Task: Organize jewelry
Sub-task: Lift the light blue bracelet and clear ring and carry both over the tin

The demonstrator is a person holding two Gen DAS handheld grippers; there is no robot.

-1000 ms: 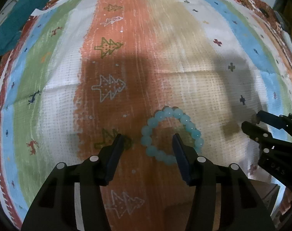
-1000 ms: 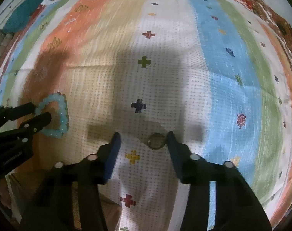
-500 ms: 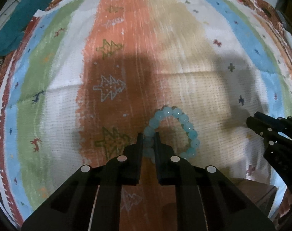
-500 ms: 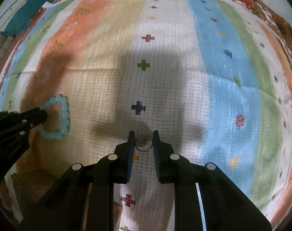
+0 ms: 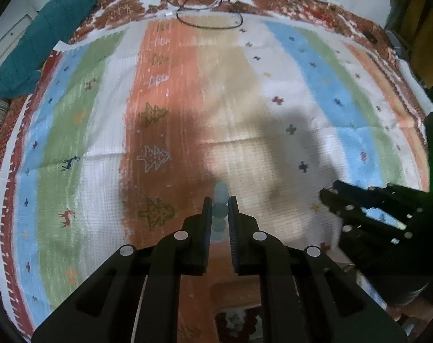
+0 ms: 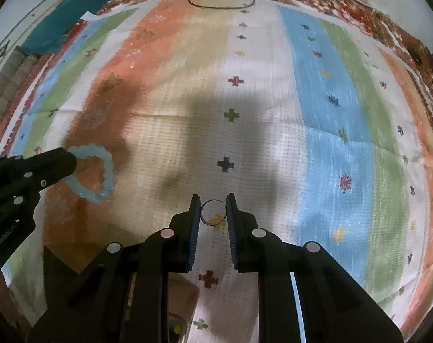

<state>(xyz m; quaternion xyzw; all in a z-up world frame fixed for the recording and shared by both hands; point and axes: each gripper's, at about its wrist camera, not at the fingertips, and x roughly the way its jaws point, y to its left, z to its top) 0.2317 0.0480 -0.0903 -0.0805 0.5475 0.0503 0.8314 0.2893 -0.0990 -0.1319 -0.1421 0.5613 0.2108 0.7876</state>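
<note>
Jaws clamped — left gripper (image 5: 219,203) on bead bracelet (image 6: 98,171), right gripper (image 6: 213,201) on ring (image 6: 213,212)

Home interior, striped patterned rug (image 5: 188,85) on floor, teal cushion (image 5: 53,37), loose cable (image 5: 210,20)

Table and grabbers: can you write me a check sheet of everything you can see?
Surface: striped cloth with cross and tree patterns, creased.
Job's things: blue bead bracelet held in left gripper; thin ring held between the pads of right gripper.
Clutter: teal cloth at the far left edge.
Grippers: both shut on their items.
Cables: black cable looped at the far edge.
Surroundings: dark furniture far right; a box partly visible below the grippers, contents unclear.
</note>
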